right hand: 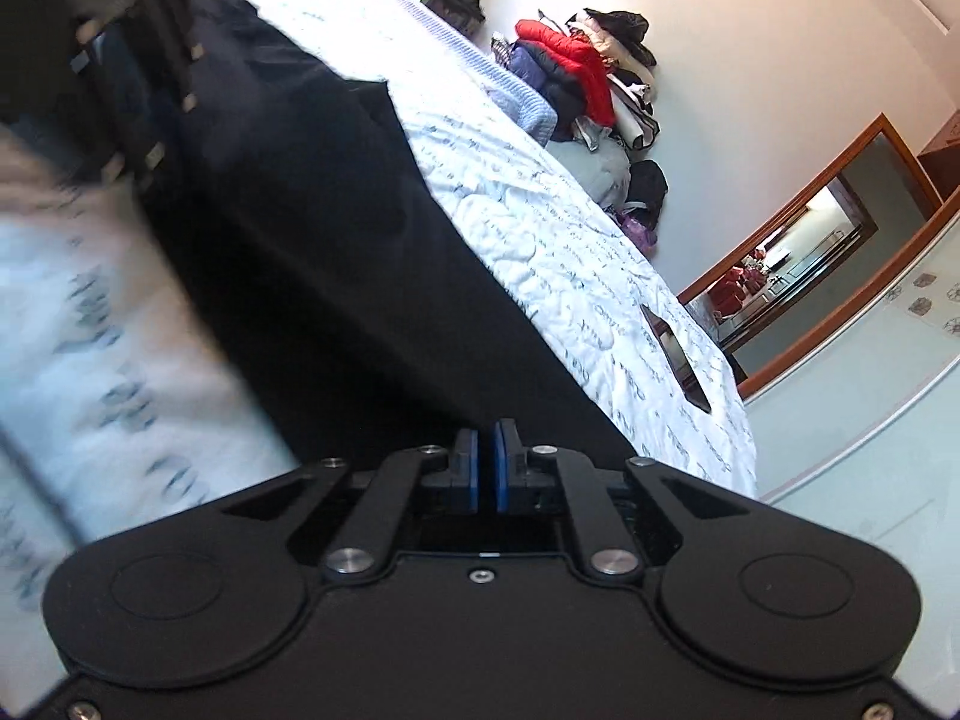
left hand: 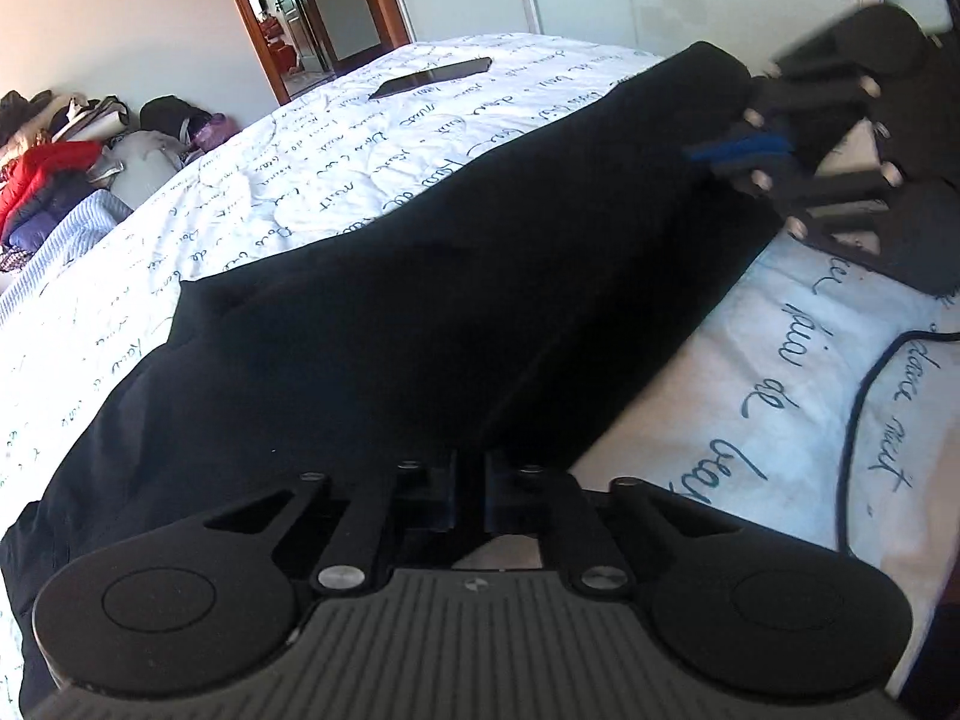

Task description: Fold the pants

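Nearest to us in the left wrist view, our left gripper (left hand: 469, 468) has its fingers drawn together on the near edge of the black pants (left hand: 420, 276), the cloth pinched between them. In the right wrist view our right gripper (right hand: 486, 468) likewise shows its blue fingertips (right hand: 501, 465) almost touching, closed at the hem end of the same pants (right hand: 336, 252); whether cloth is actually caught between them we cannot tell, since the fabric there is dark and the pads hide the contact. The pants lie stretched out flat along the bed (left hand: 252, 192), running as one long dark strip between our two grippers, over a white quilted cover printed with handwriting. From the left view the right gripper (left hand: 744, 147) appears blurred at the far end of the strip. A dark cable (left hand: 864, 384) curls over the cover just beside the pants. Farther off on the cover, well apart from the pants, rests a dark phone (left hand: 432, 78). Beyond the bed a heap of clothes (left hand: 54, 174) with a red jacket sits against the wall, and a wood-framed doorway (left hand: 312, 12) opens behind.
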Motion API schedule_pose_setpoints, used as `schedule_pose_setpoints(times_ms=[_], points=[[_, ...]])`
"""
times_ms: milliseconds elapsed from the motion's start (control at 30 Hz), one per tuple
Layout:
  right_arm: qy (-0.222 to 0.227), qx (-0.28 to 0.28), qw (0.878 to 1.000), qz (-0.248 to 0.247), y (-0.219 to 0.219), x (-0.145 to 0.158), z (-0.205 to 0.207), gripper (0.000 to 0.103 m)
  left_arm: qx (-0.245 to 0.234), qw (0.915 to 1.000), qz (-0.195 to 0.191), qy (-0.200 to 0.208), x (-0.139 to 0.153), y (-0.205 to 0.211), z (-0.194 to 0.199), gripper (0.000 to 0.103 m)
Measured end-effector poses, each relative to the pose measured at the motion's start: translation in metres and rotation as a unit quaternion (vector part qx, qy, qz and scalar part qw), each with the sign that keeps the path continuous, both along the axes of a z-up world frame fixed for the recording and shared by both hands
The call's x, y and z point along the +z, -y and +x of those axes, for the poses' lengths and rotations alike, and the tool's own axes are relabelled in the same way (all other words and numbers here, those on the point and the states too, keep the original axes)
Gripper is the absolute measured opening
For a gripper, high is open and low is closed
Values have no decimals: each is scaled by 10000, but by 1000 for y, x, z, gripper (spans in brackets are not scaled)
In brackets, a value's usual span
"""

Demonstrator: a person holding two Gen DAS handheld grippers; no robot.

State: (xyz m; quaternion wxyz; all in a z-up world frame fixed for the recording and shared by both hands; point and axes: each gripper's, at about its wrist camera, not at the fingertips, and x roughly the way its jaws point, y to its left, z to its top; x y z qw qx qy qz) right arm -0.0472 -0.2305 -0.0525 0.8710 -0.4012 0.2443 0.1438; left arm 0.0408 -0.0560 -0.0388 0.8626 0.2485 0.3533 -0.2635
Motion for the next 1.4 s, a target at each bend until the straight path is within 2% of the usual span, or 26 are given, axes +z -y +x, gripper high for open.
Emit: schedule_pose_setpoints(times_ms=[133,267,333,367,400,433,500,533,600,667,733,767,800,833,867,900,933,1000,1067,1133,1233,1300,1333,1367,1400], points=[[-156,-100,9997,-131,2,-3,-17,0,-90,9999,-11,-78,1,-5,2,4],[-298,-231,9990,225,8,2,-21,0,-251,9997,8,-19,-3,-5,-4,4],[-219,-507,9955,771,20,6,-13,2,-309,9995,41,-29,-4,2,-3,4],[-273,-733,9899,1179,30,10,-7,4,-301,9995,14,-71,-3,2,-3,5],[-323,-1029,9800,1670,43,13,0,6,-296,9994,-51,-157,1,1,-3,7],[-361,-1327,9662,2179,58,17,6,10,-304,9990,-170,-290,6,-1,-3,17],[-403,-1880,9267,3229,93,20,17,13,-320,9961,-579,-592,18,-8,-1,22],[-402,-2195,9021,3694,111,19,22,19,-350,9936,-810,-706,23,-10,1,25],[-383,-2900,8403,4564,148,11,31,33,-342,9882,-1249,-812,34,-14,8,33],[-487,-3385,7698,5389,181,-2,38,43,-175,9842,-1592,-757,41,-15,18,62],[-594,-3549,7028,6137,203,-17,40,47,172,9836,-1705,-564,41,-11,31,71],[-601,-3568,6778,6401,208,-23,41,46,355,9845,-1646,-491,37,-6,39,71],[-597,-3575,6597,6583,211,-27,42,45,543,9862,-1496,-459,32,0,48,71],[-614,-3585,6530,6643,215,-28,43,41,778,9875,-1291,-449,25,5,56,70],[-587,-3621,6558,6599,214,-26,43,35,1074,9880,-1017,-444,15,11,64,68],[-493,-3656,6634,6510,211,-20,42,17,1263,9879,-804,-406,7,15,68,65],[-397,-3671,6735,6403,209,-14,40,11,1384,9875,-678,-345,1,18,69,60],[-250,-3573,6983,6197,204,-5,36,10,1517,9858,-690,-213,-9,18,65,62],[-173,-3412,7296,5925,193,10,52,10,1558,9853,-703,-12,-15,20,59,62],[-191,-3180,7549,5733,191,24,85,10,1556,9859,-574,230,-20,26,52,62],[-105,-2765,8117,5143,171,41,144,10,1585,9852,-500,423,-24,33,46,61],[-544,-2281,8483,4747,155,40,184,13,1662,9835,-599,392,-24,31,46,61],[-631,-2256,8580,4571,149,37,196,18,1688,9828,-655,350,-23,29,48,62],[-586,-2394,8621,4428,147,36,201,18,1697,9826,-692,317,-23,27,46,62],[-426,-2504,8595,4435,150,38,197,19,1690,9826,-707,300,-22,25,46,62]])
